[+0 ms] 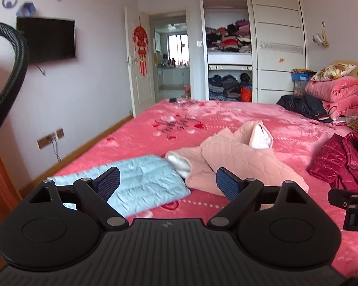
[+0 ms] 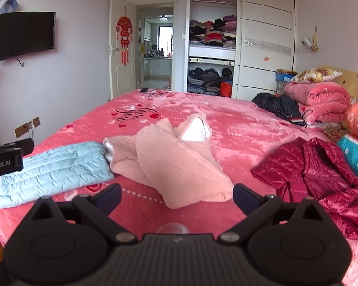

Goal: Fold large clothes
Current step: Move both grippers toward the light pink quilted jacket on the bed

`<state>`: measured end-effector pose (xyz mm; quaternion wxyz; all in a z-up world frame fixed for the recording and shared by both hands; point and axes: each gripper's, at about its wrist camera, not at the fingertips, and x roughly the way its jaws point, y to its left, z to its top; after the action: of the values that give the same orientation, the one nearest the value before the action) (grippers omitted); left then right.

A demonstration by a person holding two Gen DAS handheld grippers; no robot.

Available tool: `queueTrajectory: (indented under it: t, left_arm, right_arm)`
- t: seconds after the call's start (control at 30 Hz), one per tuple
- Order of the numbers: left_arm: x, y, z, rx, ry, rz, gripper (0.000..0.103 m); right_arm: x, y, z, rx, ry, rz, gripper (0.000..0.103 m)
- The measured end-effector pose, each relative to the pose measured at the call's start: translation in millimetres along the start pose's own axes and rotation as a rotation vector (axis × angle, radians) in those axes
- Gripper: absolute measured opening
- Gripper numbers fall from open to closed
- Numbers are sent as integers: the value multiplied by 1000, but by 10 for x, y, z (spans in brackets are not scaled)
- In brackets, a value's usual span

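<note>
Fingers (image 1: 112,181) of the left gripper (image 1: 168,182) spread empty above a folded pale-blue quilted garment (image 1: 140,181) and a folded pink one (image 1: 238,159); the right gripper (image 2: 176,196), likewise released, faces a crumpled unfolded dark-red shiny jacket (image 2: 322,178) on the pink bed (image 2: 238,119).

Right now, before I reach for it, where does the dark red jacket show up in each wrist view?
Left wrist view: the dark red jacket lies crumpled at the far right edge, past the pink quilted garment.
Right wrist view: the jacket is at right, spread on the bed, beyond that gripper's right finger.
Shared landmark: the pink quilted garment, lying just left of the jacket in both views.
</note>
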<state>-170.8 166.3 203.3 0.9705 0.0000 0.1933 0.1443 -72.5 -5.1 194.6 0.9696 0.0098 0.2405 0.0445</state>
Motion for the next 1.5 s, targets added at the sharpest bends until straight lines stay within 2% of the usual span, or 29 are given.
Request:
queueTrajectory:
  t: [0.17, 0.37, 0.57, 0.77, 1.07, 1.27, 1.37, 1.5]
  left_arm:
    - [217, 49, -100, -54, 62, -49, 103]
    - [681, 12, -266, -174, 129, -175, 103]
    - [1240, -365, -427, -213, 170, -276, 103]
    - [1777, -722, -605, -246, 206, -344, 103]
    - [2365, -909, -796, -362, 293, -352, 103]
    - [2480, -951, -781, -444, 321, -388, 103]
    - [2531, -1019, -765, -445, 327, -391, 103]
    - [2538, -1084, -702, -418, 322, -401, 103]
  right_arm:
    - [258, -134, -139, 9, 23, -54, 99]
    - [663, -447, -396, 50, 48, -97, 99]
    - [1052, -839, -700, 55, 49, -145, 99]
    - [1392, -1291, -908, 109, 82, -183, 90]
    - [1786, -1623, -1049, 149, 117, -183, 89]
    - [2091, -1709, -1132, 70, 161, -215, 90]
    - [2255, -1779, -1213, 42, 178, -239, 92]
    - [2428, -1906, -1330, 73, 201, -233, 93]
